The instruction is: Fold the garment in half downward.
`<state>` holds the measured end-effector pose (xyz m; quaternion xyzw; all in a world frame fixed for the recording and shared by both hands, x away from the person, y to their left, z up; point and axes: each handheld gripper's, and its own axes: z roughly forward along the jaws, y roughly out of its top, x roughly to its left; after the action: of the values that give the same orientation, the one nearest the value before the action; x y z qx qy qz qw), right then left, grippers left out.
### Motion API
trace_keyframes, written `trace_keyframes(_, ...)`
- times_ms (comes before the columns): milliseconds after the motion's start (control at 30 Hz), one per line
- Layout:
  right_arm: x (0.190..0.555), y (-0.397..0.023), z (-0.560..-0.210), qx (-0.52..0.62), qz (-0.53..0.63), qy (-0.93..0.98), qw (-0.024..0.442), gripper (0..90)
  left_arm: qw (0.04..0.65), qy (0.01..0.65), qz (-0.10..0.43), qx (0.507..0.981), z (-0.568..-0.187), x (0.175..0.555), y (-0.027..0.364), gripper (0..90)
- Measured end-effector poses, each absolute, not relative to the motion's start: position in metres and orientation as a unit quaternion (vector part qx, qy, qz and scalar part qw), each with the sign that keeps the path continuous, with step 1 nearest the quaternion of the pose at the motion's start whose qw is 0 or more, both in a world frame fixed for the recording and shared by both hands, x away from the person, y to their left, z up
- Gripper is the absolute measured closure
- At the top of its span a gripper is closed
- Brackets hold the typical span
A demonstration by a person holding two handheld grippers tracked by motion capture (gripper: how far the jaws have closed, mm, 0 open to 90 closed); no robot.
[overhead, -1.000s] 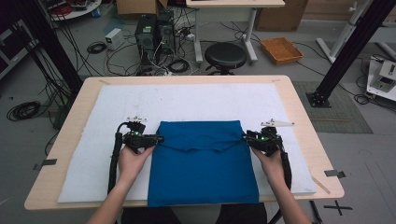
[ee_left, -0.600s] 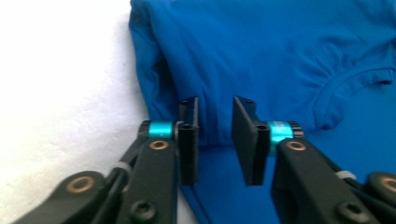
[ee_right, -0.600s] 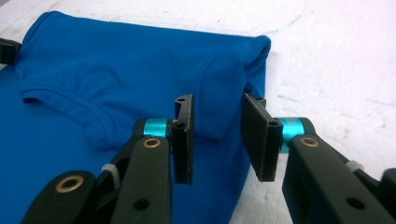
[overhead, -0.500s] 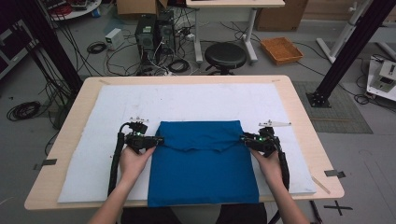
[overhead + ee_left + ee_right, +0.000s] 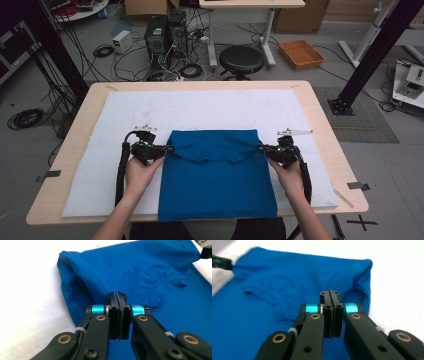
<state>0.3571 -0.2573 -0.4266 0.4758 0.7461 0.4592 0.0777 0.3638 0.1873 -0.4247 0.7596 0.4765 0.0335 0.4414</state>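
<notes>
Soft blue cloth [image 5: 217,182], top folded over, rectangular, on fuzzy white mat [image 5: 100,170].

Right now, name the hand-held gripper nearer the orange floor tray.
Right. Both have just closed on the side edges of the blue shirt; the right hand-held gripper sits almost below the orange tray, the left hand-held gripper far leftward.

One blue shirt [image 5: 217,180], two hand-held grippers, left hand-held gripper [image 5: 167,148], right hand-held gripper [image 5: 261,148], one table [image 5: 320,120]
</notes>
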Motion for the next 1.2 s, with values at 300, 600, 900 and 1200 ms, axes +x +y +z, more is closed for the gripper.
trace_keyframes(300, 0.358, -0.257, -0.445, 0.492, 0.438, 0.746, 0.093, 69.1, 0.415, 0.494, 0.028, 0.764, -0.439, 0.364, 0.186, 70.3)
trace_keyframes(600, 0.355, -0.248, -0.442, 0.47, 0.431, 0.764, 0.099, 87.9, 0.43, 0.481, 0.036, 0.763, -0.436, 0.363, 0.188, 89.5)
trace_keyframes(900, 0.356, -0.257, -0.438, 0.477, 0.442, 0.754, 0.094, 87.8, 0.403, 0.5, 0.051, 0.765, -0.44, 0.367, 0.186, 72.7)
trace_keyframes(1200, 0.356, -0.258, -0.438, 0.475, 0.445, 0.754, 0.089, 88.0, 0.408, 0.484, 0.062, 0.772, -0.437, 0.367, 0.183, 88.2)
